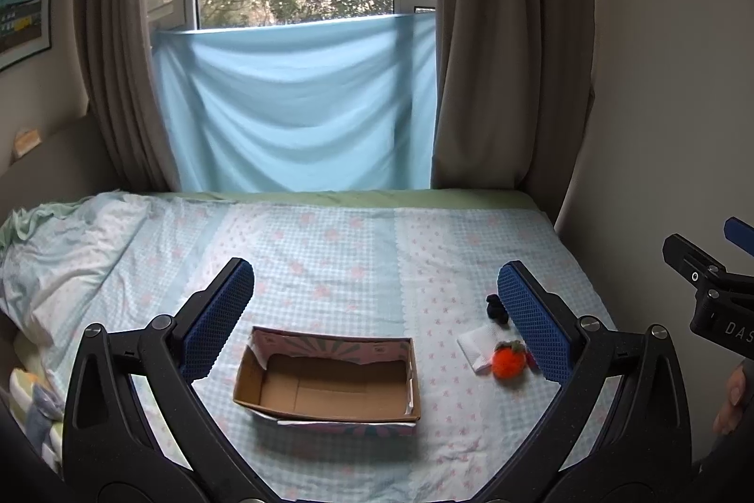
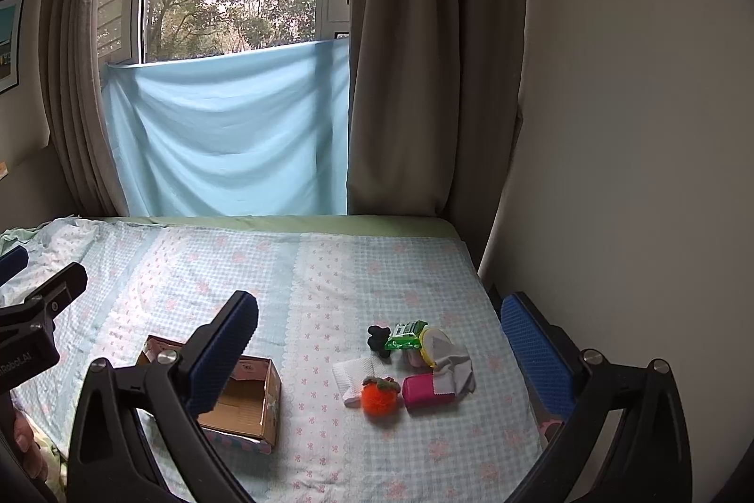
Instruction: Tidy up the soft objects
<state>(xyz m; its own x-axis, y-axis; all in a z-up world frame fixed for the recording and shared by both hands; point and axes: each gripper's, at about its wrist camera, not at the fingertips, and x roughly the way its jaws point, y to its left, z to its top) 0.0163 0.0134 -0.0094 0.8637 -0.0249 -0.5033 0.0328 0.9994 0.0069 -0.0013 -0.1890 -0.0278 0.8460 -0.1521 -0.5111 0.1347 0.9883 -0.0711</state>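
An open cardboard box sits on the bed, empty; it also shows in the right wrist view. To its right lies a cluster of small items: an orange plush fruit, a white folded cloth, a black soft item, a green packet, a pink case and a grey-white sock. The plush fruit lies by my left gripper's right finger. My left gripper is open above the box. My right gripper is open and empty above the cluster.
The bed has a checked light-blue sheet. A rumpled quilt lies at the left. A wall borders the bed on the right. Curtains and a blue cloth hang at the window behind.
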